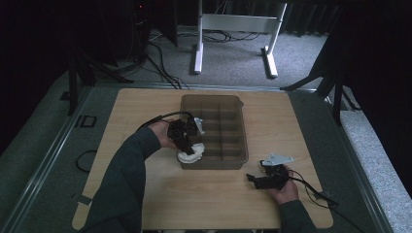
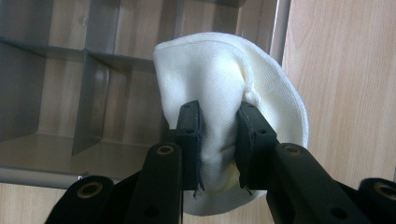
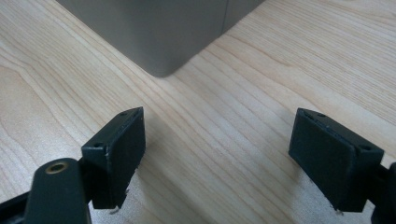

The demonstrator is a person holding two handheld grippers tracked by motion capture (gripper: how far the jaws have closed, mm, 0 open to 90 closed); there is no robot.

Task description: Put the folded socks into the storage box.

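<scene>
- White cloth [image 2: 224, 88], pinched in your left gripper [image 2: 218, 140], hangs over the bin's [image 1: 240, 145] near-left corner; its loose edge may snag on the wall.
- Your right gripper [image 3: 219, 154] rests wide open, empty, on the table [image 3: 261, 70].

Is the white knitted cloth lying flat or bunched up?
Bunched up: the left gripper pinches the white knitted cloth between its jaws, folds gathering above them, at the brown divided tray's corner.

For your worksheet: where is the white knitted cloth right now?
The white knitted cloth is pinched in the left gripper, over the near-left corner of the brown divided tray.
</scene>
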